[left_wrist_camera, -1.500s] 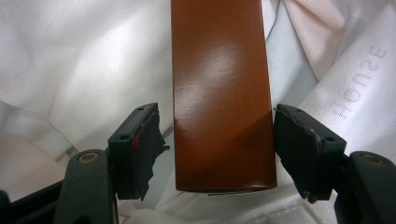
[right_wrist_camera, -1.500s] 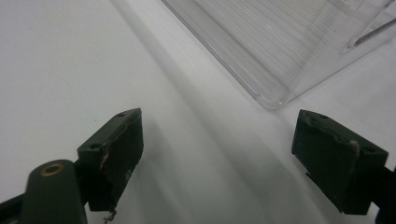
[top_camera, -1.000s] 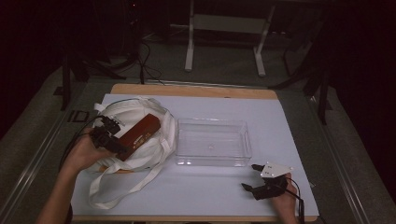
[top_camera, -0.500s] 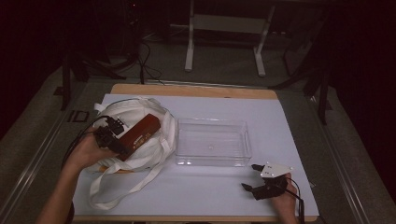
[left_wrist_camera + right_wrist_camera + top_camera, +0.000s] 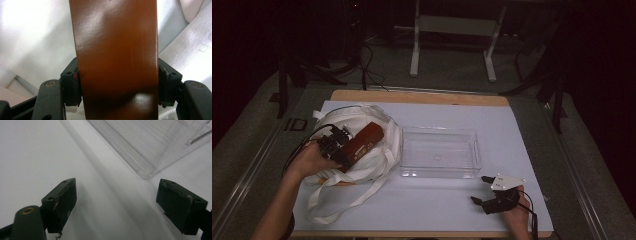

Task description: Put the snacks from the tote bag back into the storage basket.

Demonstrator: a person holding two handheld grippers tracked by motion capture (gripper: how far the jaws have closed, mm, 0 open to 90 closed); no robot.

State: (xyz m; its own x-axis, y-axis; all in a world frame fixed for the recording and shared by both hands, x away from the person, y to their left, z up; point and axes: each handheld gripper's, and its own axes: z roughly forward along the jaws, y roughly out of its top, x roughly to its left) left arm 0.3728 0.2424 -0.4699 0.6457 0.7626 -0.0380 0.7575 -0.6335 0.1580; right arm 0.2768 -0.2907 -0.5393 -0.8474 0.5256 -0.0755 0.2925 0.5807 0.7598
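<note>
Here my left gripper (image 5: 343, 150) has its jaws clamped on both long sides of the brown box (image 5: 116, 62), having just shifted their squeeze; it sits over the white bag (image 5: 379, 157), lifted from the opening, I judge. The clear tray (image 5: 439, 172) lies just beside the bag, likely the box's destination. My right gripper (image 5: 117, 202) rests on the table (image 5: 422, 210), jaws wide apart, empty, out of the way.

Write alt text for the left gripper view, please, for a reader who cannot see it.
The left gripper is clamped on a glossy brown box, with one black jaw against each side. Behind the box lies the white cloth bag.
</note>
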